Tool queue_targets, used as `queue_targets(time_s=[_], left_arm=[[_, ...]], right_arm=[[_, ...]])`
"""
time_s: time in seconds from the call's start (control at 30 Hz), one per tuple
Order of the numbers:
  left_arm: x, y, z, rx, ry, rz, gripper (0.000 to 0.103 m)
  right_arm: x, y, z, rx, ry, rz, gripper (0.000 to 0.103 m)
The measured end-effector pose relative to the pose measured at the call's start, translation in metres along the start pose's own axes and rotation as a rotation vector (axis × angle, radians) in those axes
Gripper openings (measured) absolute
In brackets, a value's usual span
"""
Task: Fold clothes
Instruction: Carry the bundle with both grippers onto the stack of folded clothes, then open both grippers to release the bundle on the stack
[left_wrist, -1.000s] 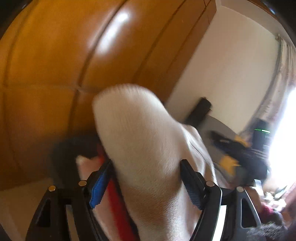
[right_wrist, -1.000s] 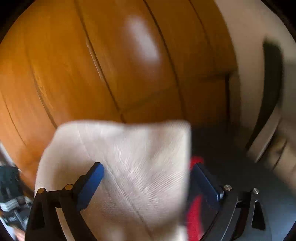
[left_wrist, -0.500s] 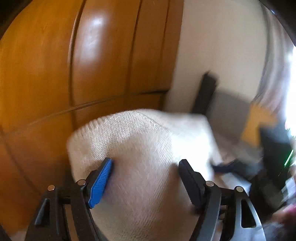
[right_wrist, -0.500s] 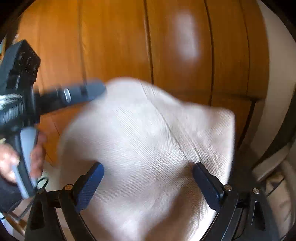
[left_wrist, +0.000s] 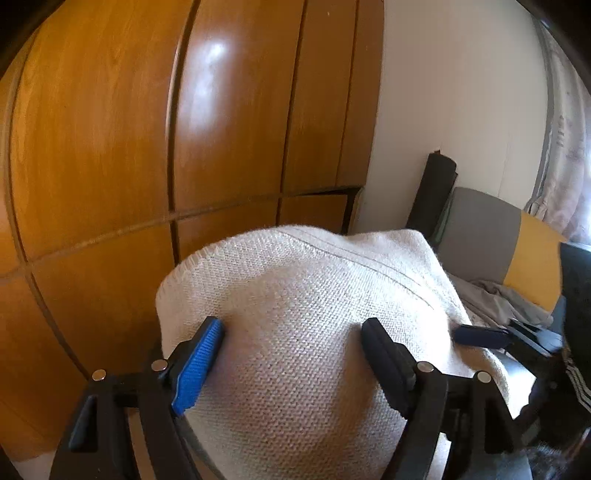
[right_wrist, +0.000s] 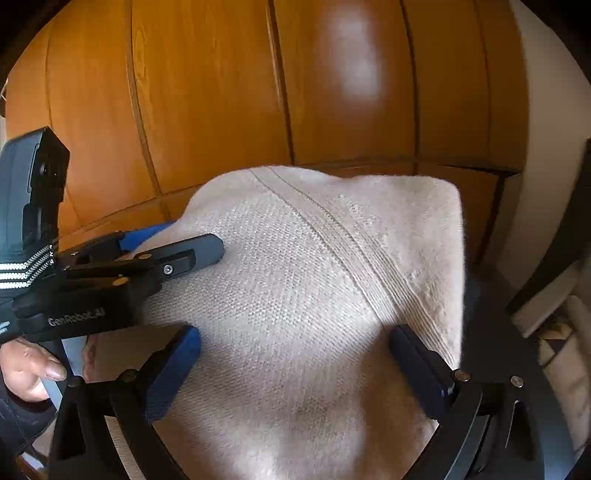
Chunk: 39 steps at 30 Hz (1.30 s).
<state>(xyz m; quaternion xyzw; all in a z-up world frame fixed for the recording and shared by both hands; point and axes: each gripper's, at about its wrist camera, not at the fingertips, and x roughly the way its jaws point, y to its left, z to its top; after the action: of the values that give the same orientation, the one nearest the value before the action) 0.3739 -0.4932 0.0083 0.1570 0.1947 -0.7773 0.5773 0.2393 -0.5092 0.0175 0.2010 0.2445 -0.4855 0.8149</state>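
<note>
the left gripper (left_wrist: 293, 339) stands with its jaws wide, and they have just been opening a little further; a thick bundle of cream knitted garment (left_wrist: 306, 332) fills the whole gap between them, its weave bulging forward past the blue ribbed pad on one side and the dark pad on the other. both pads lie against the knit, so the left gripper has hold of the bundle across its full width. the right gripper (right_wrist: 295, 350) is also spread wide around the same cream knitted garment (right_wrist: 314, 277), one blue pad and one dark pad each pressed into the sides of the cloth, with a raised seam running diagonally across the fabric just above them. the garment is lifted off any surface, bunched and held up between the two tools in front of a glossy orange-brown wooden wardrobe (left_wrist: 147, 129).

in the right wrist view the left gripper (right_wrist: 177, 247) comes in from the left edge, its fingers closed over the near edge of the knit, and a person's hand (right_wrist: 26, 369) grips its handle at the lower left. behind the garment in the left wrist view stand a white wall (left_wrist: 461, 92), a dark rolled object (left_wrist: 432, 192) leaning in the corner, and a grey and yellow panel (left_wrist: 509, 247) with rumpled grey cloth (left_wrist: 498, 299) at its foot.
</note>
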Motion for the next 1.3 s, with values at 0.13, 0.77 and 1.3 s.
queue_targets(time_s=[0.13,0.77,1.3], left_arm=[[-0.038,-0.006,0.007,-0.010,-0.062,0.124,0.080],[-0.193,-0.048,-0.060,0.038,-0.138,0.167,0.050],[-0.177,-0.066,-0.070,0.021,-0.073,0.189,0.050]], right_arm=[[-0.023,-0.005,-0.003,-0.005,-0.037,-0.108,0.103],[-0.157,0.113,-0.074,-0.036,-0.122,-0.491,0.103],[-0.159,0.159,-0.104,-0.070,-0.085,-0.437,0.103]])
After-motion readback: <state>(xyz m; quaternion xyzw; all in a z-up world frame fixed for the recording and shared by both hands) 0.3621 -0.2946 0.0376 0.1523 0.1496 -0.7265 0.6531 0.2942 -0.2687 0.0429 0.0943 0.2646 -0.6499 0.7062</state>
